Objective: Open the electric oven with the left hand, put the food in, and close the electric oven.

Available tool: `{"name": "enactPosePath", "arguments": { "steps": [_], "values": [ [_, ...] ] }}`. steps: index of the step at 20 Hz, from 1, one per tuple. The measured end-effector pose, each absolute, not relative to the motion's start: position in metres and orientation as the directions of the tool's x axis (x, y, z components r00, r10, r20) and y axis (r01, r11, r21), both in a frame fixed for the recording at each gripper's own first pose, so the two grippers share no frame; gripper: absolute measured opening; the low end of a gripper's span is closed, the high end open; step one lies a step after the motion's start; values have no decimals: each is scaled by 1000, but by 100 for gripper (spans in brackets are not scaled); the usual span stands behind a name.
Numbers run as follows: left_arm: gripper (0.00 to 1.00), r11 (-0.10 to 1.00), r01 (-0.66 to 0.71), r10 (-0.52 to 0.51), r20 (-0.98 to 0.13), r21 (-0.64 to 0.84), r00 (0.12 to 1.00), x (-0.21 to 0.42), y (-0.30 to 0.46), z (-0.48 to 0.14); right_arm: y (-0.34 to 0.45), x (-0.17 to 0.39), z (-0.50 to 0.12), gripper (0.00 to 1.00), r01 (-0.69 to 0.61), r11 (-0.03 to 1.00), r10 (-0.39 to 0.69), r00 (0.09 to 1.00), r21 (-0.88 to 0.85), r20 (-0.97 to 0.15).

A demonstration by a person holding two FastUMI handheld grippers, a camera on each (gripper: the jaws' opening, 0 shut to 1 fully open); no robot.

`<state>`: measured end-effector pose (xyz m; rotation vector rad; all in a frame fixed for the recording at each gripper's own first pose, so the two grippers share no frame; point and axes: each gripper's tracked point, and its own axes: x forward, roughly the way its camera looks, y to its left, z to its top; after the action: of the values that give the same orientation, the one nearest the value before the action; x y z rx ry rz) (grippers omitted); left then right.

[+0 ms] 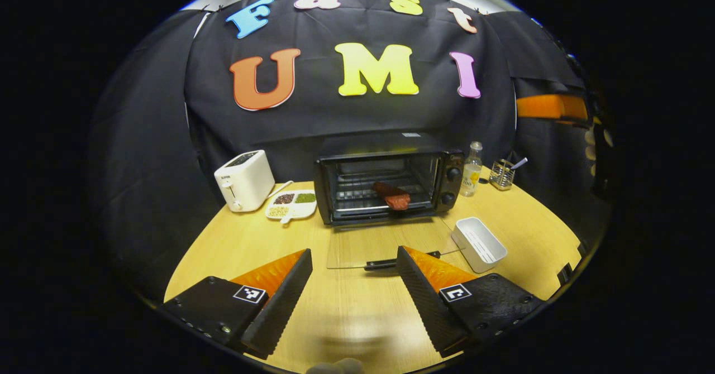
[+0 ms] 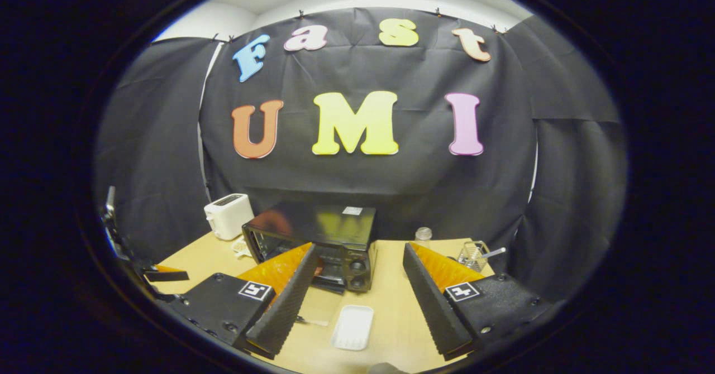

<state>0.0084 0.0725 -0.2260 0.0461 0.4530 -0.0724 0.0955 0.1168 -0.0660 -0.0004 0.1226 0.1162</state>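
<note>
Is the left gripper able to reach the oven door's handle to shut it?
Probably yes: the left gripper is open, and the door handle lies just ahead between its fingers, with nothing between.

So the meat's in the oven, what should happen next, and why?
Probably the left hand-held gripper, open and empty, should reach to the door handle and lift it: the oven door lies flat open, and the meat already sits on the rack.

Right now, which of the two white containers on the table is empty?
The rectangular white tray right of the open oven door is empty. The divided white dish beside the toaster holds grains in its compartments.
</note>
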Motion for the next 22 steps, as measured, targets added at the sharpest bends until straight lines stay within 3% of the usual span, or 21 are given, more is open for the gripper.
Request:
{"name": "enactPosePath", "arguments": {
  "steps": [7, 11, 19, 22],
  "values": [
    [97, 998, -28, 49, -537, 48, 842, -8, 17, -271, 19, 54, -69, 97, -161, 987, 162, 975, 22, -151],
    [96, 999, -48, 43, -554, 6, 831, -4, -16, -290, -31, 44, -74, 98, -145, 989, 140, 973, -12, -184],
    [100, 1000, 10, -9, -602, -2, 798, 38, -11, -341, -62, 21, -67, 98, 26, 999, -34, 977, -38, -211],
    [97, 999, 38, -32, -607, -2, 794, 48, -5, -351, -59, 18, -60, 98, 80, 997, -76, 972, 8, -220]
  ]
}}
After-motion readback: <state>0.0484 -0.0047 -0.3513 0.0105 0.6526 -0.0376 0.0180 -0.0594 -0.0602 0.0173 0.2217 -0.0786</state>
